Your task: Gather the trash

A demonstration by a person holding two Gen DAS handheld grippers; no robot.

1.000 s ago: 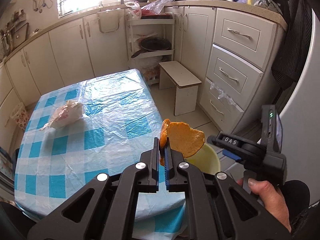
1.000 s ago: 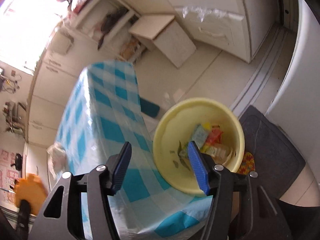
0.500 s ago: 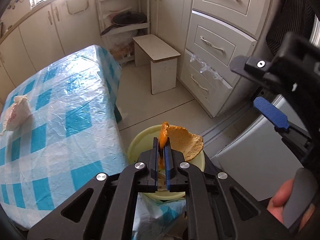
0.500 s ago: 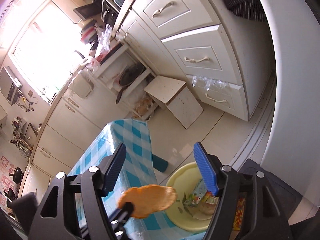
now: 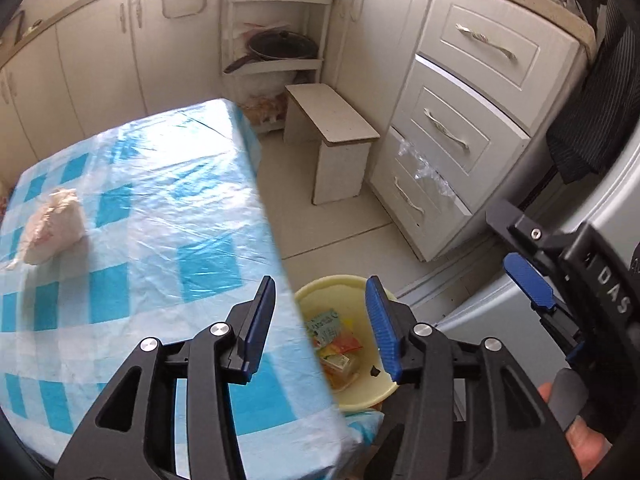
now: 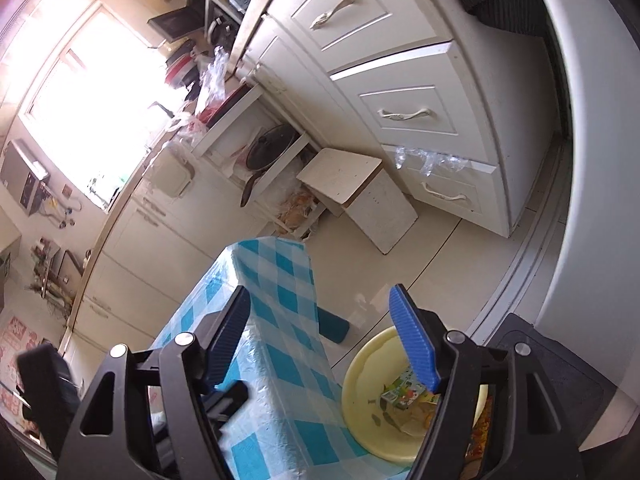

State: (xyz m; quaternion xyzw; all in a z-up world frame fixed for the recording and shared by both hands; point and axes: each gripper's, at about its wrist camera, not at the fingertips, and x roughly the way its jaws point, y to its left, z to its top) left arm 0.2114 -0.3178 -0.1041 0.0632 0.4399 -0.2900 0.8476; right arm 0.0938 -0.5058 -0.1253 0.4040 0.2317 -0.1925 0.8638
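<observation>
Trash: packets and wrappers (image 5: 334, 344) lie in the yellow basin; a green-printed carton and orange-red wrappers show among them. In the right wrist view the same heap (image 6: 404, 398) sits at the basin's bottom, partly hidden by a gripper finger.
Yellow basin (image 5: 320, 288): stands on the floor just beside the table's near corner, partly tucked under the hanging cloth; seen also in the right wrist view (image 6: 360, 376).
Left gripper (image 5: 322, 322): above the basin and the table edge, jaws parted and bare; they have just been opening, and nothing is between them.
Right gripper (image 6: 320, 334): jaws spread wide, nothing between them, hanging over the table corner and the basin. In the left wrist view it shows to the right of the basin (image 5: 528, 276), with a hand (image 5: 580, 432) on its grip.
White bag (image 5: 52, 226): crumpled, on the table, well apart from the basin.
Table (image 5: 152, 208): blue and white check cloth under clear plastic, just beside the basin.
Stool (image 5: 332, 136): small, white, on the floor beyond the basin, near the drawers (image 5: 452, 132).
Dark mat (image 6: 560, 380): on the floor just beside the basin.
</observation>
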